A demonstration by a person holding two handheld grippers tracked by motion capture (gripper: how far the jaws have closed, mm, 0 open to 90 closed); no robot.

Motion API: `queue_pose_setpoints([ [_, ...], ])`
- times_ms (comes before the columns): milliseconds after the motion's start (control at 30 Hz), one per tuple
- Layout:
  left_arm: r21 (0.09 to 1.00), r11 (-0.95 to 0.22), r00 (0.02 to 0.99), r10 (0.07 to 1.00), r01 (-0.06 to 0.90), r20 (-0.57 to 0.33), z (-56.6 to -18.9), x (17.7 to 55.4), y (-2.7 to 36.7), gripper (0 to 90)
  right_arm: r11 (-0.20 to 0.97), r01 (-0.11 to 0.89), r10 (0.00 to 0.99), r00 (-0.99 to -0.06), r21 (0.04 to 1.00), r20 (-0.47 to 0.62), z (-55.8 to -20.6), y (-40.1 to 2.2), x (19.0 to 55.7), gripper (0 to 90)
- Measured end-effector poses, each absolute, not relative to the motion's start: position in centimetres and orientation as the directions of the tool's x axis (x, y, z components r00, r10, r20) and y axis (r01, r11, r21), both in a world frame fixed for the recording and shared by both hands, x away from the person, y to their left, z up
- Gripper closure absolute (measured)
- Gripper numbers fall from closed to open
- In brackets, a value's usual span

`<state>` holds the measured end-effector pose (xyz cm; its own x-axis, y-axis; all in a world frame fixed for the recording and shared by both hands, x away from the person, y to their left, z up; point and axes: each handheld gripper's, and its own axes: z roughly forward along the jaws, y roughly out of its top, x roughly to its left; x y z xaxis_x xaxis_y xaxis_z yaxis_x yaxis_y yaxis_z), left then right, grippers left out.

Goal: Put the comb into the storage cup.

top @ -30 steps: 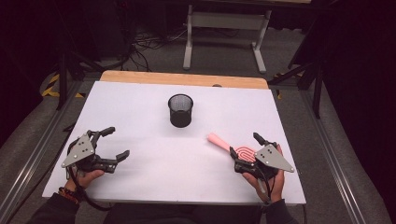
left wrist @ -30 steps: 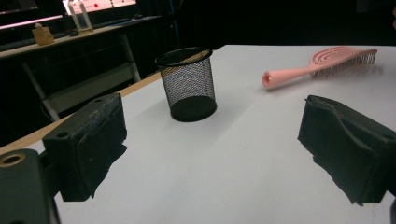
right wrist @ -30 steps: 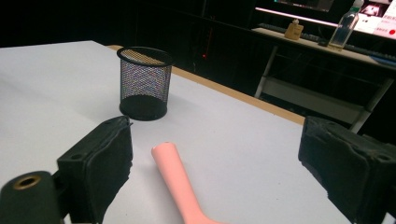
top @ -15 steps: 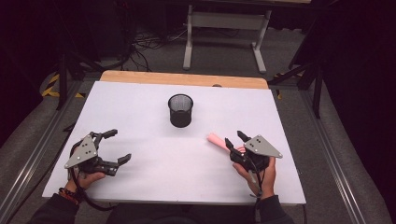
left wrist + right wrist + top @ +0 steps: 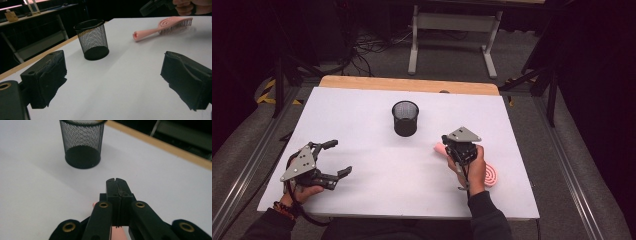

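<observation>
Bright overhead light on the white table [image 5: 362, 115], dark surroundings, soft shadows, near jaws slightly blurred.

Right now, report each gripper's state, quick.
Left gripper: open, jaws wide apart, nothing between them.
Right gripper: jaws have just been closing and now meet, shut on nothing, above the pink hairbrush handle.

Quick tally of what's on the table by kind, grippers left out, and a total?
Mesh cup: 1
Pink hairbrush: 1
Total: 2
</observation>
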<state>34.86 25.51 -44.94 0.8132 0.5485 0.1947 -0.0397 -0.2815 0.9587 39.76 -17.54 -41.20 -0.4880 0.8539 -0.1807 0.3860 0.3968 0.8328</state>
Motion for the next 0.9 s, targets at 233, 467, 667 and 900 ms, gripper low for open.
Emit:
queue_pose_setpoints([
  [233, 0.949, -0.31, 0.785, 0.573, -0.057, 0.234, -44.9, 34.6, 25.8, 9.3, 0.403, 0.521, 0.875, -0.461, 0.752, -0.15, -43.1, -16.8, 42.3, 89.9],
  [467, 0.949, -0.313, 0.78, 0.583, -0.042, 0.227, -45.0, 34.4, 26.3, 9.4, 0.428, 0.565, 0.883, -0.428, 0.705, -0.193, -43.7, -16.7, 42.9, 89.9],
  [667, 0.946, -0.322, 0.782, 0.58, -0.038, 0.229, -45.1, 34.5, 26.3, 9.4, 0.482, 0.567, 0.849, -0.491, 0.669, -0.195, -43.6, -16.3, 42.8, 89.9],
  [900, 0.944, -0.329, 0.789, 0.572, -0.03, 0.224, -45.2, 34.6, 26.1, 9.4, 0.536, 0.554, 0.805, -0.562, 0.637, -0.189, -43.7, -15.4, 42.0, 89.9],
])
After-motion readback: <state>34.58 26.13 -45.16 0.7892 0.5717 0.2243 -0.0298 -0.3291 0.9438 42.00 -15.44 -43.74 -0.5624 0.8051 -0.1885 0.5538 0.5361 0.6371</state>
